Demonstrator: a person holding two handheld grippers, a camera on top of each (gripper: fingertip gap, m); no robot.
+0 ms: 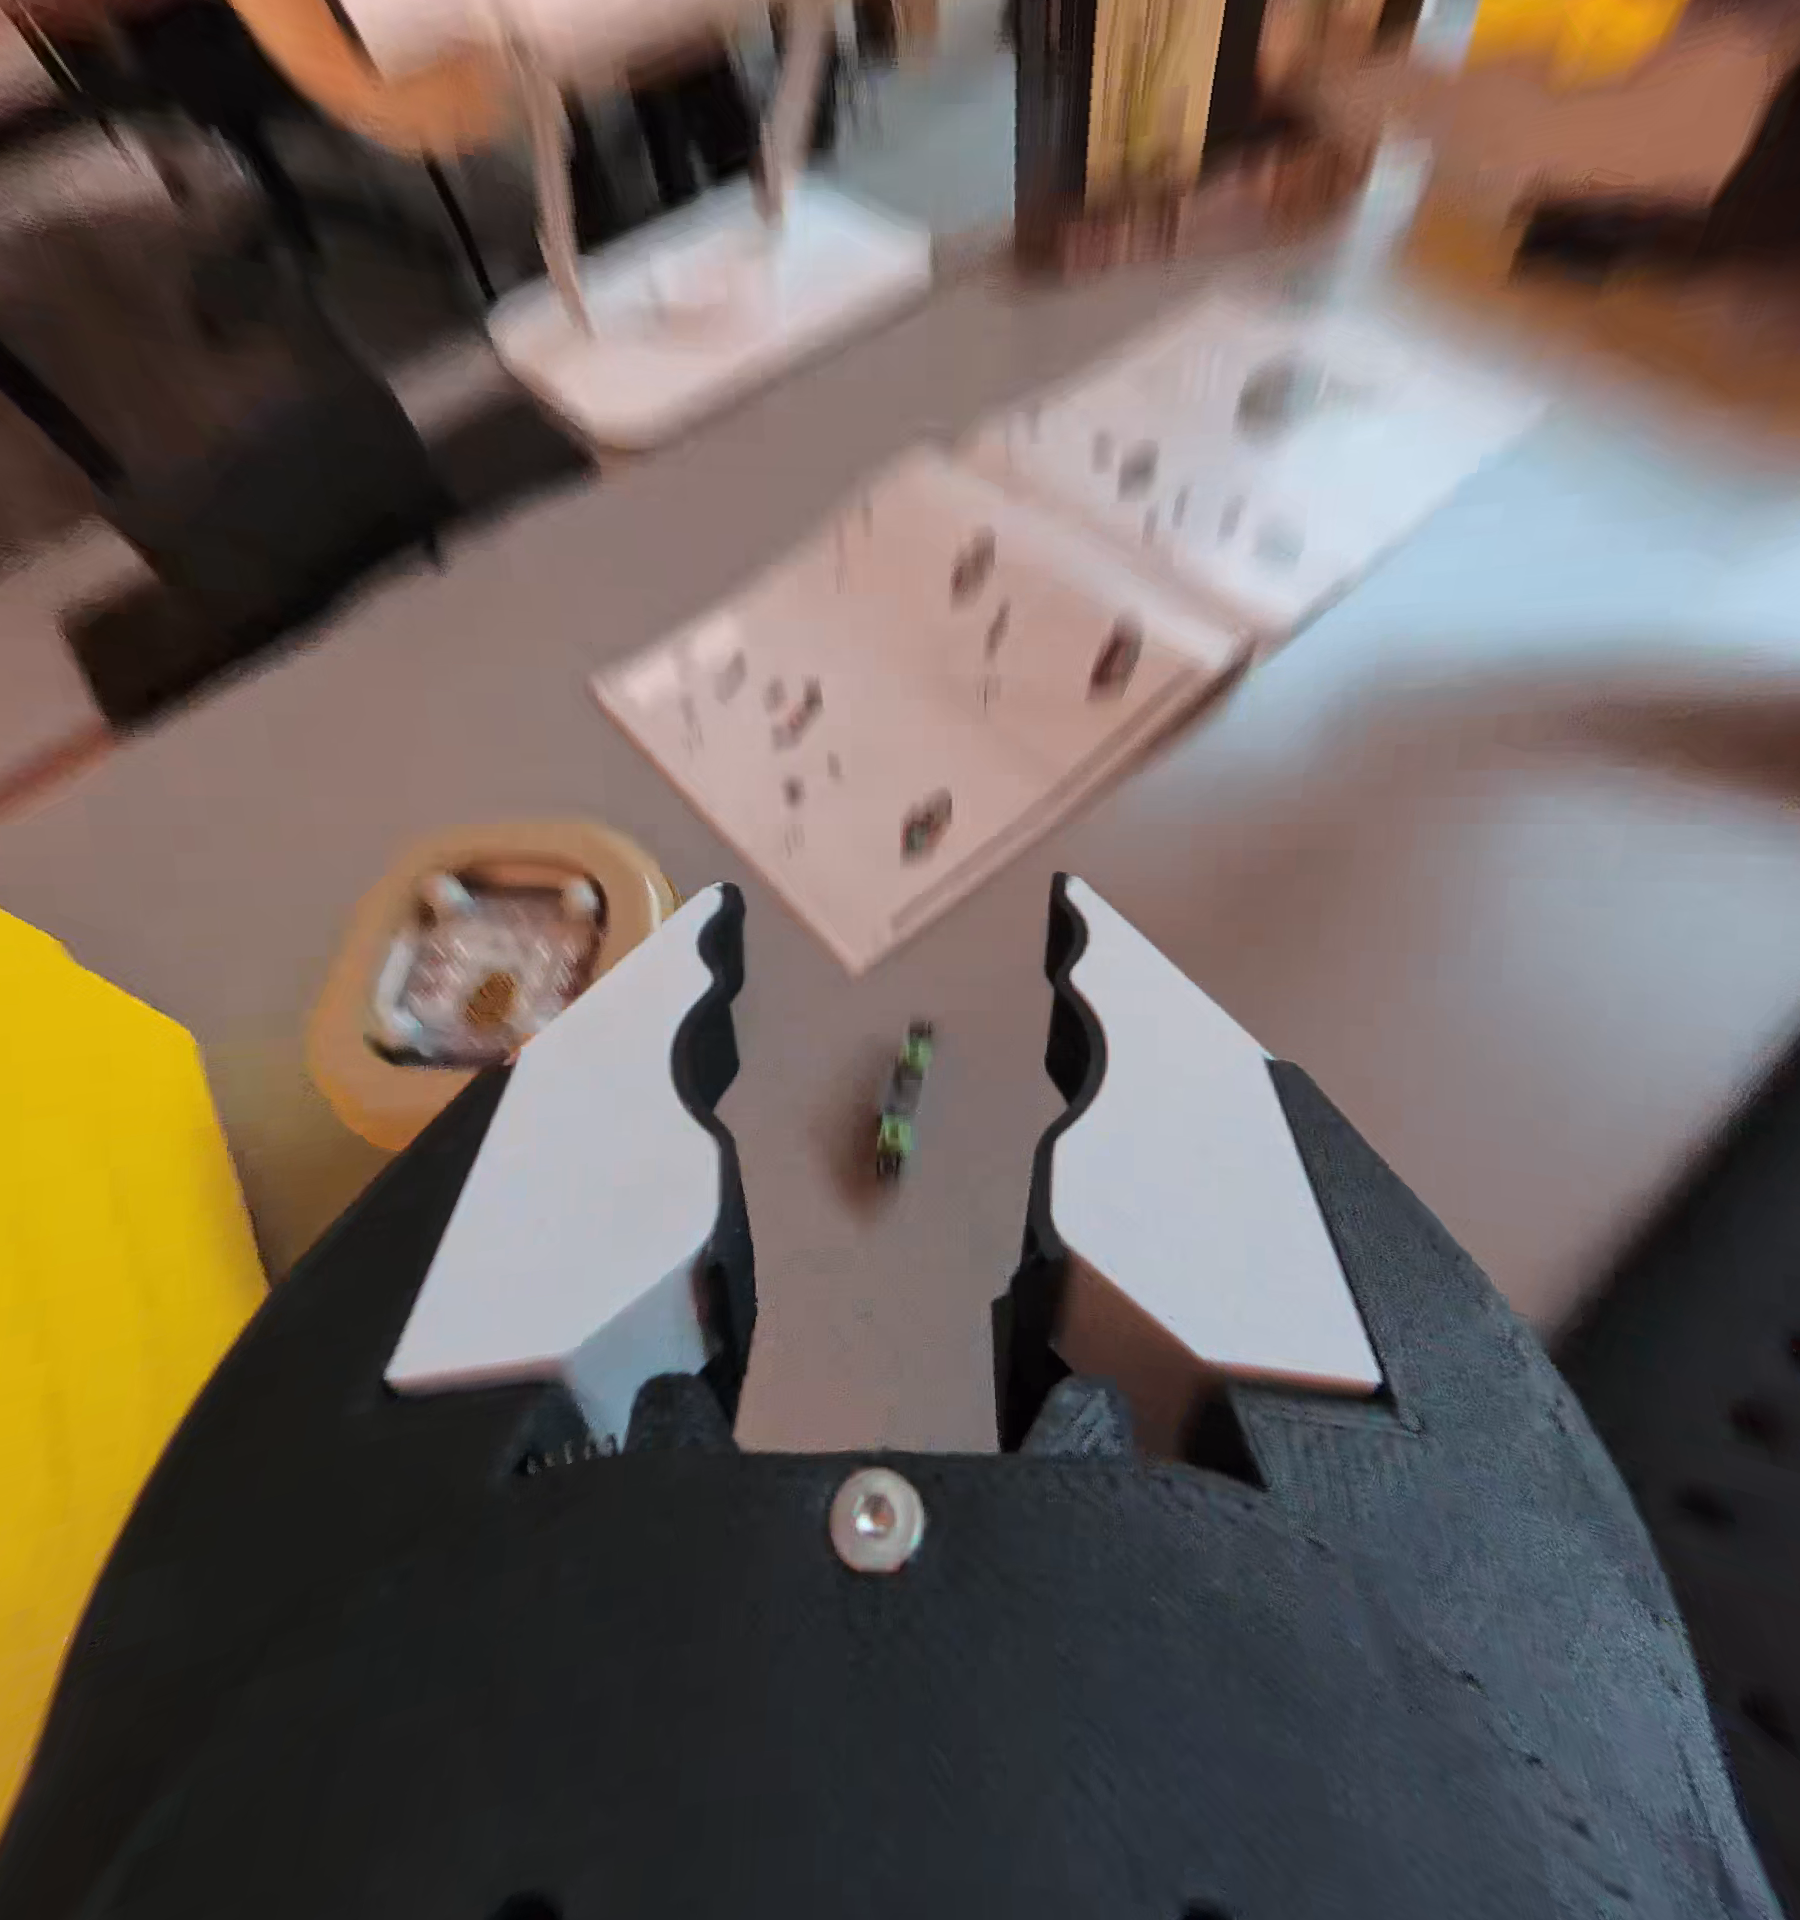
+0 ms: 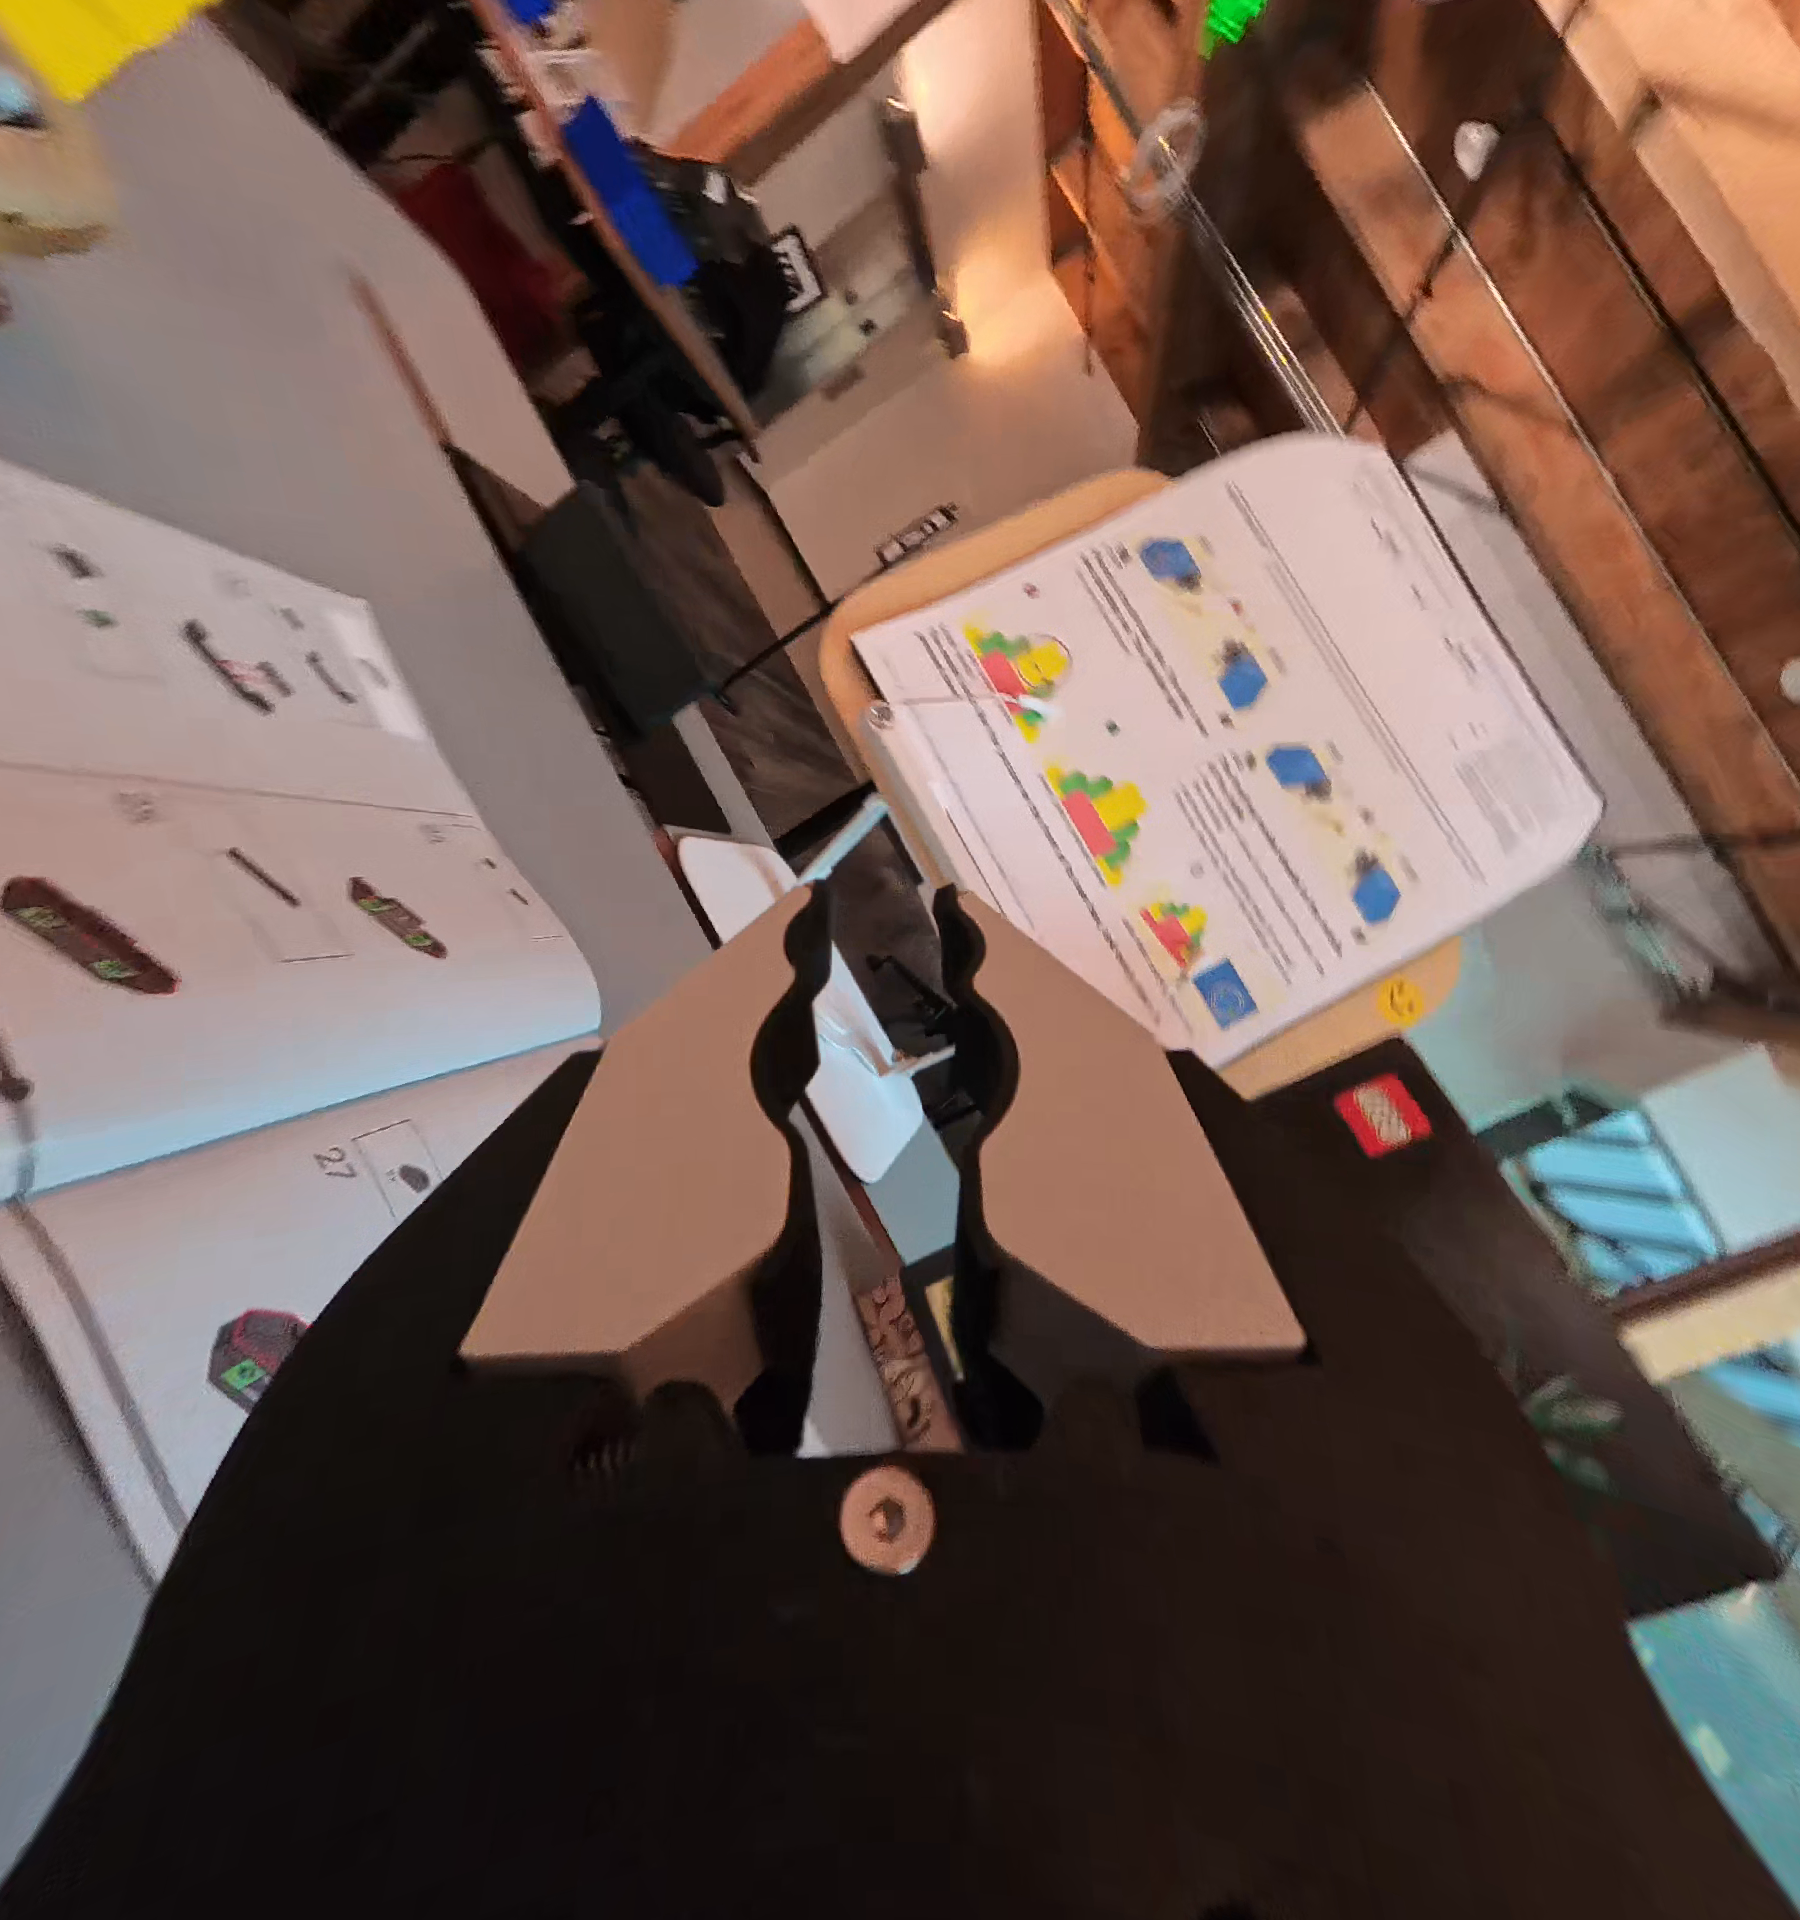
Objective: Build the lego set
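Observation:
In the left wrist view a small black and green lego piece [image 1: 901, 1091] lies on the grey table [image 1: 252, 779]. My left gripper [image 1: 896, 914] is open and empty, hovering over it with the piece between its two fingers. The open instruction booklet [image 1: 927, 707] lies just beyond. In the right wrist view my right gripper [image 2: 883, 904] is raised and tilted, its jaws a narrow gap apart with nothing between them. The booklet [image 2: 200, 831] lies to its left. Both views are motion-blurred.
A tan dish [image 1: 356, 1039] holding loose parts sits left of the left gripper, beside a yellow object [image 1: 44, 1299]. A white stand base [image 1: 709, 312] is farther back. A printed sheet on a tan board [image 2: 1239, 727] and a black box [image 2: 1447, 1247] stand to the right. Across from one pair of fingers to the other is roughly 25 cm.

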